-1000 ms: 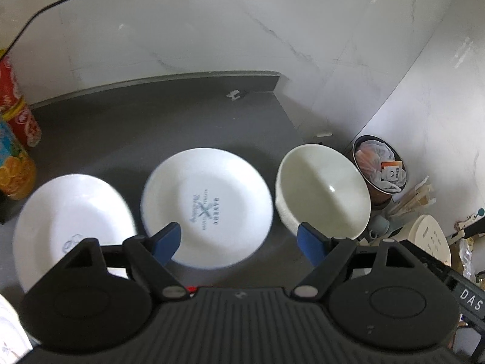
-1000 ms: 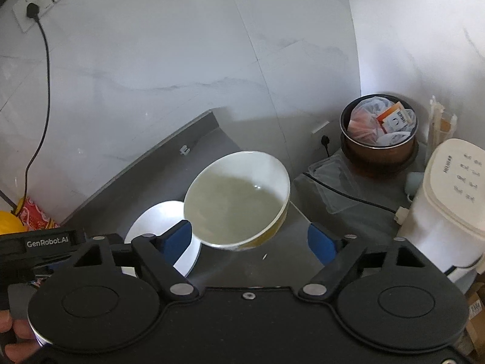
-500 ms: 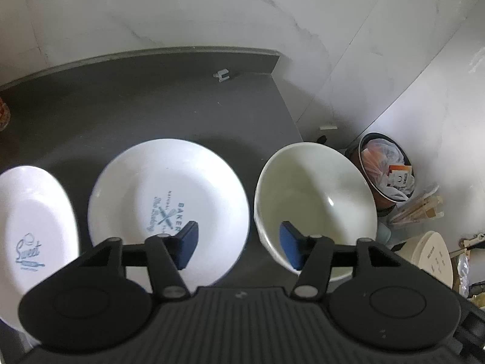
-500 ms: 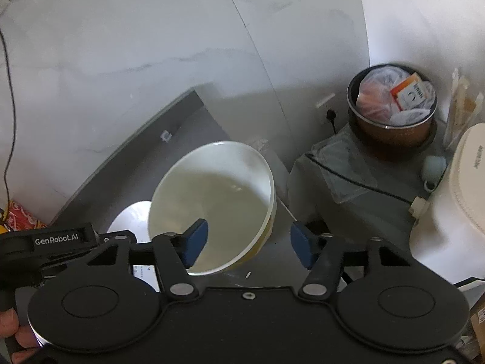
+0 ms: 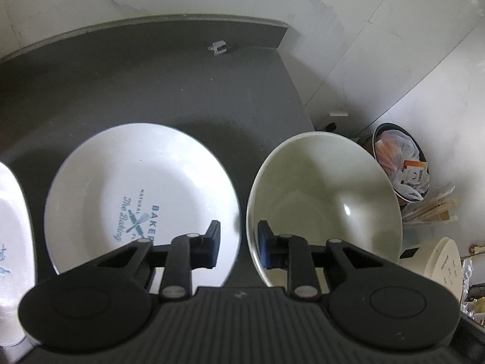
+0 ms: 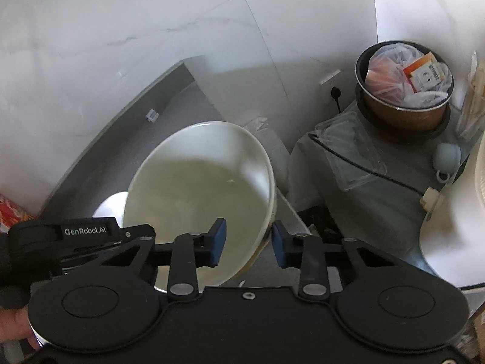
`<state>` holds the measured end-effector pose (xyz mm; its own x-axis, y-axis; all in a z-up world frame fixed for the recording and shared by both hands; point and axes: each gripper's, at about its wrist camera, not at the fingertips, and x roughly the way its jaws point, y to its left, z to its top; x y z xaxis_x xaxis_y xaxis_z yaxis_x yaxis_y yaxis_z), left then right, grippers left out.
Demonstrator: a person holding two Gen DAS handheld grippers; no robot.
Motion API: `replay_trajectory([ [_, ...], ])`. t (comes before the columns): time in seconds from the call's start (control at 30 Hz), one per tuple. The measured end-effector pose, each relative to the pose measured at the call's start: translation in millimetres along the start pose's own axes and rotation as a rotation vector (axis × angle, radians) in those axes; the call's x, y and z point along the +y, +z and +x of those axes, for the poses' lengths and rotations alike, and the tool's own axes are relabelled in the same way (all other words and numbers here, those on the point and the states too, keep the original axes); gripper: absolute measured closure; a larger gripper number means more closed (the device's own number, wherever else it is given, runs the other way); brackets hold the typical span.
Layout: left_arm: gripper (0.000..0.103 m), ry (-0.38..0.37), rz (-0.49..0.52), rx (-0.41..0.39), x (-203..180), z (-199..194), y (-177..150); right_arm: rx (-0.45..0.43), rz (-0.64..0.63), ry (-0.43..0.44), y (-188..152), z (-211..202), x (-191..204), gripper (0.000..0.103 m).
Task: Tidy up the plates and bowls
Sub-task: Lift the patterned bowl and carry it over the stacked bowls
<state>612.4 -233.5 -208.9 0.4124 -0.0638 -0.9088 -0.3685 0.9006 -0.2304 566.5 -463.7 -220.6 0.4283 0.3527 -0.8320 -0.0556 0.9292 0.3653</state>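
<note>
Left wrist: plate (image 5: pixel 142 194); right wrist: bin (image 6: pixel 404 83).

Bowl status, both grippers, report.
Left gripper straddling near rim of cream bowl, fingers not yet clamped. Right gripper straddling the opposite rim, open. Bakery plate beside the bowl, nothing in the way.

A second plate (image 5: pixel 12 242) is cut off by the left wrist view's left edge, its print unreadable. The right tool (image 6: pixel 247 242) hides the bowl's (image 6: pixel 197 200) near rim; the bowl covers most of a plate (image 6: pixel 110 204) behind it.
</note>
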Motion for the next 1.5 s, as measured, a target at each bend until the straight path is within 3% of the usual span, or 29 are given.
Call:
replay_trajectory([
  [0.13, 0.096, -0.040, -0.017, 0.006, -0.4, 4.2, -0.9, 0.000, -0.015, -0.019, -0.5, 3.2, -1.4, 0.085],
  [0.47, 0.096, -0.044, 0.002, -0.033, -2.0, -18.5, -2.6, -0.046, -0.034, 0.019, -2.8, -17.2, 3.0, 0.085],
  [0.9, 0.096, -0.076, 0.014, -0.121, 21.3, -86.9, -16.4, -0.125, -0.065, 0.061, -17.0, -65.9, 39.0, 0.085],
  [1.5, 0.096, -0.128, 0.039, -0.167, 79.5, -159.8, -52.0, -0.187, -0.101, 0.048, -78.5, -117.0, 100.7, 0.085],
])
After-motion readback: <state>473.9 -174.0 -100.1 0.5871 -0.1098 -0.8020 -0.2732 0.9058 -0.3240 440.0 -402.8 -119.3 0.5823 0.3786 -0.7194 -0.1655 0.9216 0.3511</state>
